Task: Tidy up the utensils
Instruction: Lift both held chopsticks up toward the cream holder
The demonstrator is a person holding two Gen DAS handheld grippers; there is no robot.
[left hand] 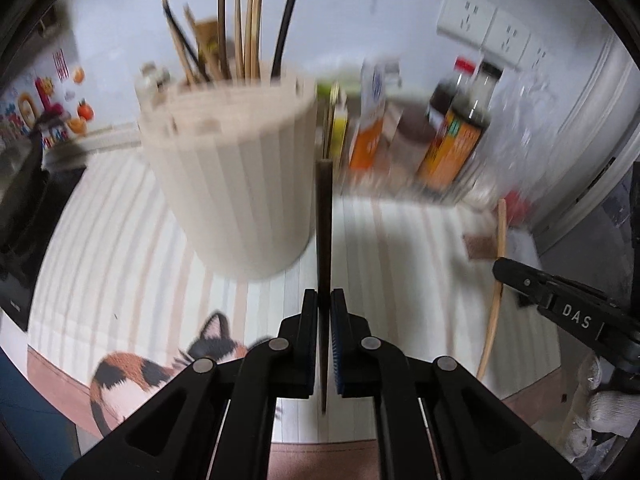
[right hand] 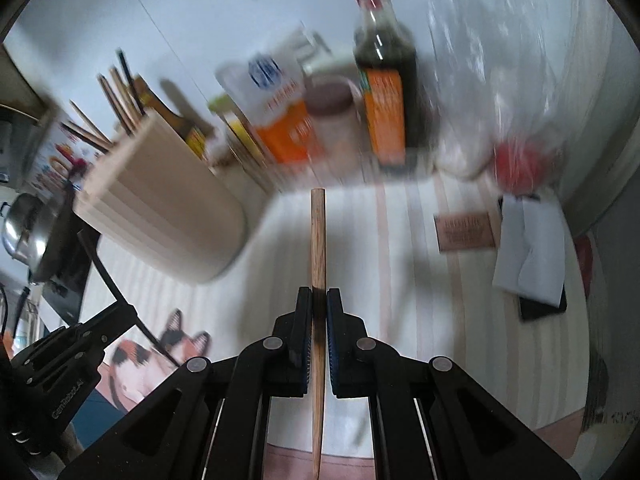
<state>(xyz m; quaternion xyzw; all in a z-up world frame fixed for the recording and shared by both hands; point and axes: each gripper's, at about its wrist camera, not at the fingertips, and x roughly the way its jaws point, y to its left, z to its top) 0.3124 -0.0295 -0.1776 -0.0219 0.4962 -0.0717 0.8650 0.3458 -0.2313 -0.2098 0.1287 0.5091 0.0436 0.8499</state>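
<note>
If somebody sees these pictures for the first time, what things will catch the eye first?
Each gripper is shut on one chopstick: the left gripper holds a dark chopstick, the right gripper a light wooden chopstick. Behind stands a ribbed cream holder full of chopsticks, with sauce bottles to its right.

2 tools (left hand: 324, 312) (right hand: 319, 308), 1 chopstick each: dark (left hand: 324, 220), light (right hand: 318, 236). 1 ribbed holder (left hand: 236, 184), 2 dark sauce bottles (left hand: 460, 132), 1 brown card (right hand: 466, 233).
</note>
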